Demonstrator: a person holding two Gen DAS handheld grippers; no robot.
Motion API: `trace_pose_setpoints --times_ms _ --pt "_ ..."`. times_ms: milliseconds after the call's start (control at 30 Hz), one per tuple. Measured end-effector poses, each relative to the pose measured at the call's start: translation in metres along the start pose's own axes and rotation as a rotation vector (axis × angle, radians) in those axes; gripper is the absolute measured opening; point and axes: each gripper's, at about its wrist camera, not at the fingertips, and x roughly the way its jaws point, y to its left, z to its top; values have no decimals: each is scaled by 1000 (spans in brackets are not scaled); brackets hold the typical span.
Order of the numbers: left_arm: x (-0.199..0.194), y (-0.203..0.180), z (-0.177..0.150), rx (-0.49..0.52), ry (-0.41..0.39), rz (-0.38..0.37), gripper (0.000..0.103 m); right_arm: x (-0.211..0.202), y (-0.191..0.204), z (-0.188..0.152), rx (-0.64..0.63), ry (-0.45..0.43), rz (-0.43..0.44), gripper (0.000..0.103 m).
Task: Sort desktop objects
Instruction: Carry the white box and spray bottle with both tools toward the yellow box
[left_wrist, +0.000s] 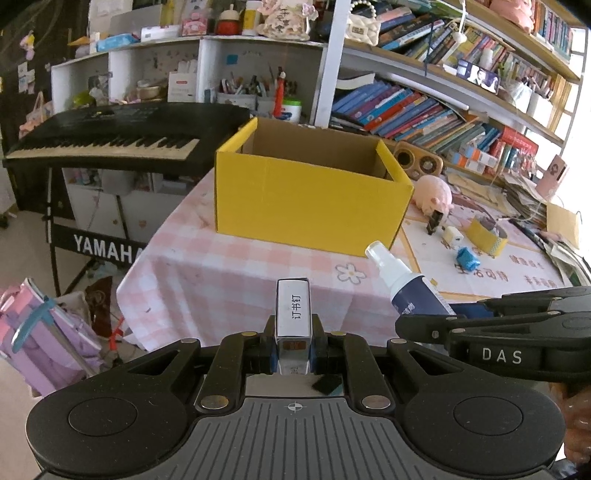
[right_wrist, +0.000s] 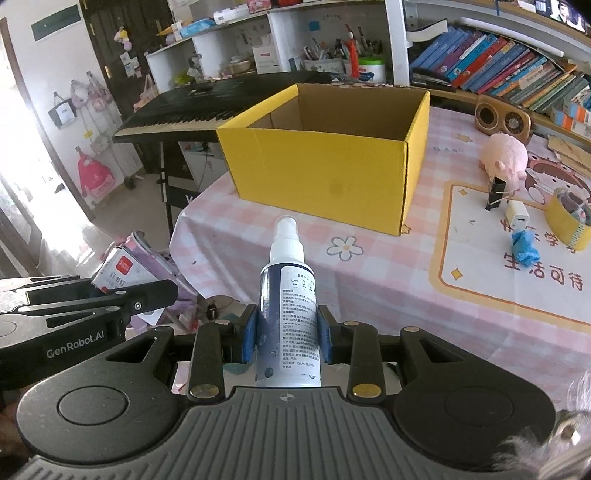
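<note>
Left wrist view: left gripper (left_wrist: 293, 347) clamped on a small staple box (left_wrist: 294, 314), blue pads pressing both its sides, box pointing forward. Straight ahead sits the yellow cardboard box (left_wrist: 310, 199) on the pink checked tablecloth (left_wrist: 221, 266), open top; only bare brown inner walls show from here, floor of it hidden. Right gripper (left_wrist: 417, 321) comes in from the right edge, holding the spray bottle (left_wrist: 402, 280), nozzle tilted up-left toward the box. Ahead-right, past the box: pink plush pig (left_wrist: 434, 197), black binder clip (left_wrist: 436, 221), small white cube (left_wrist: 452, 236), blue wrapper (left_wrist: 467, 260), yellow tape roll (left_wrist: 485, 236). Ahead-left a black keyboard (left_wrist: 122, 136) on a stand.

Right wrist view: right gripper (right_wrist: 288, 334) closed on the spray bottle (right_wrist: 288, 317), blue pads on both sides of the label, white nozzle pointing at the yellow cardboard box (right_wrist: 325, 173). More of the interior shows here, still just brown walls, nothing visible inside, bottom not seen. Left gripper (right_wrist: 155, 295) enters at the left edge with the staple box (right_wrist: 122, 273); its red-logo face shows only in this view. To the right: pig (right_wrist: 504, 158), clip (right_wrist: 496, 194), cube (right_wrist: 517, 216), wrapper (right_wrist: 524, 247), tape roll (right_wrist: 570, 221). A wooden speaker (right_wrist: 502, 118) stands behind the pig.
</note>
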Motion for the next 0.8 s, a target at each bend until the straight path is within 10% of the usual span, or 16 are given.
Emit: trace_pose_setpoints --times_ms 800 --pt "40 -7 108 9 -197 36 14 19 -25 104 -117 -190 46 30"
